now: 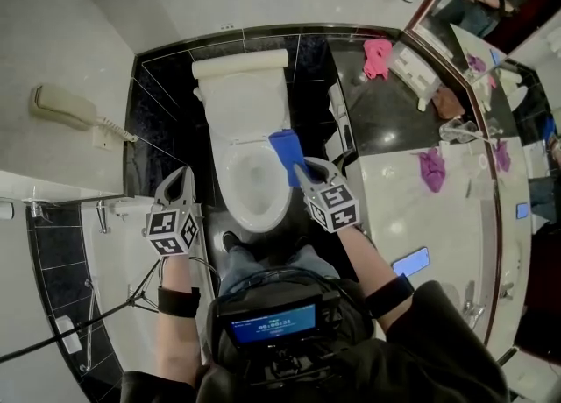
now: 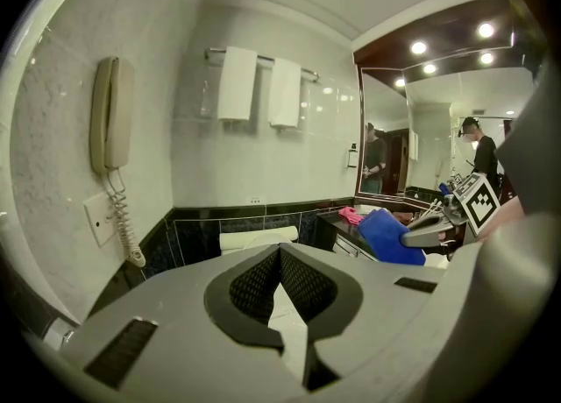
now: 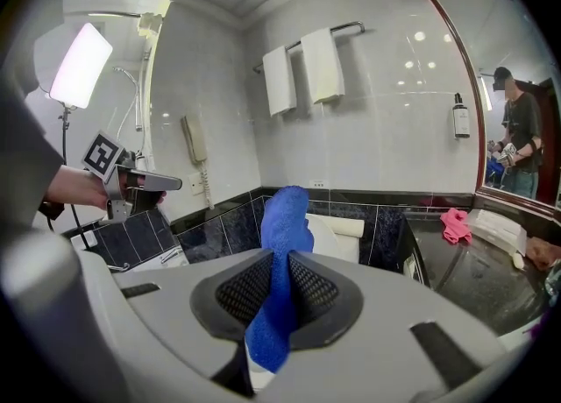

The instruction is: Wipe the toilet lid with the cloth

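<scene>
The white toilet [image 1: 254, 184] stands below me with its lid [image 1: 245, 108] raised against the tank [image 1: 239, 63], so the bowl shows. My right gripper [image 1: 300, 169] is shut on a blue cloth [image 1: 285, 152] and holds it over the right rim of the bowl. In the right gripper view the blue cloth [image 3: 285, 235] sticks up between the pads of my right gripper [image 3: 282, 257]. My left gripper [image 1: 181, 189] hovers left of the bowl, shut and empty. In the left gripper view the closed jaws of my left gripper [image 2: 280, 254] point at the tank [image 2: 257, 238], with the blue cloth [image 2: 384, 236] off to the right.
A wall phone [image 1: 66, 108] with a coiled cord hangs at the left. The dark counter [image 1: 386, 130] at the right carries a pink cloth [image 1: 378, 57], a purple cloth [image 1: 431, 169] and a mobile phone [image 1: 410, 262]. Two towels [image 2: 259, 86] hang on a rail above the toilet.
</scene>
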A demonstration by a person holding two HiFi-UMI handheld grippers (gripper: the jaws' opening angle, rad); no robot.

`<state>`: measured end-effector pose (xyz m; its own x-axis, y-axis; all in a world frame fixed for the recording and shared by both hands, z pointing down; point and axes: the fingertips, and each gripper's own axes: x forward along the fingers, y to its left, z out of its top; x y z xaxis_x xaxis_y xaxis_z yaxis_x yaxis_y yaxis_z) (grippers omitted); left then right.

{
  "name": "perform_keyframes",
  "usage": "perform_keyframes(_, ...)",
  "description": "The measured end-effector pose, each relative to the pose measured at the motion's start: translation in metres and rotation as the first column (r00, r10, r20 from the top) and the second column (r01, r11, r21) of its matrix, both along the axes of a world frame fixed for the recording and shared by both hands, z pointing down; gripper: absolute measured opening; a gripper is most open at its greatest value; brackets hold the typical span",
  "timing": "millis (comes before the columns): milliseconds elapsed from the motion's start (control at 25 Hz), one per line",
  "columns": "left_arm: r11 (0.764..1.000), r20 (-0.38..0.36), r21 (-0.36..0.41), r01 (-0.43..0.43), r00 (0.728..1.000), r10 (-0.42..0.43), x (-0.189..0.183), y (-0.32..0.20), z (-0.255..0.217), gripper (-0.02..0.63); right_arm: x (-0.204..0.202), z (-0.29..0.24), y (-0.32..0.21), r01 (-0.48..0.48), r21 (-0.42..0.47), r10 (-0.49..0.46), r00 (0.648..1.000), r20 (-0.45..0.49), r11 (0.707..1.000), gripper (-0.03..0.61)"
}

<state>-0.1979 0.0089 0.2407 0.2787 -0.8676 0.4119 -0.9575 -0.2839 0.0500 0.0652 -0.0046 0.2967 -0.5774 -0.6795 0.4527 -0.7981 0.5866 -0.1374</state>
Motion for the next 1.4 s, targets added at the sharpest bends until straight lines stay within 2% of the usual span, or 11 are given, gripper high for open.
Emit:
perform_keyframes(280, 0.999, 0.043, 0.024, -0.024, 0.999, 0.023, 0.006, 0.012, -0.007, 0.0, 0.003, -0.005, 0.01, 0.017, 0.028, -0.017, 1.0, -0.015, 0.999, 0.081)
perform_keyframes(480, 1.0, 0.016, 0.02, -0.02, 1.0, 0.02, 0.01, 0.019, -0.007, 0.0, 0.008, -0.004, 0.011, -0.013, 0.034, 0.013, 1.0, -0.003, 0.999, 0.075)
perform_keyframes(880, 0.999, 0.013, -0.003, -0.042, 0.999, 0.042, 0.005, 0.023, 0.0, 0.0, -0.023, 0.007, 0.005, 0.033, 0.042, -0.033, 0.999, 0.0, 0.999, 0.078)
perform_keyframes(1120, 0.996, 0.026, -0.021, -0.084, 0.996, 0.085, 0.002, -0.002, 0.029, 0.0, -0.064, 0.041, -0.045, 0.037, 0.062, -0.036, 0.999, -0.013, 0.997, 0.078)
perform_keyframes(1400, 0.996, 0.022, 0.016, -0.09, 0.996, 0.089, -0.017, -0.068, 0.096, 0.0, -0.121, 0.114, -0.134, 0.028, 0.098, -0.026, 0.999, -0.022, 0.995, 0.077)
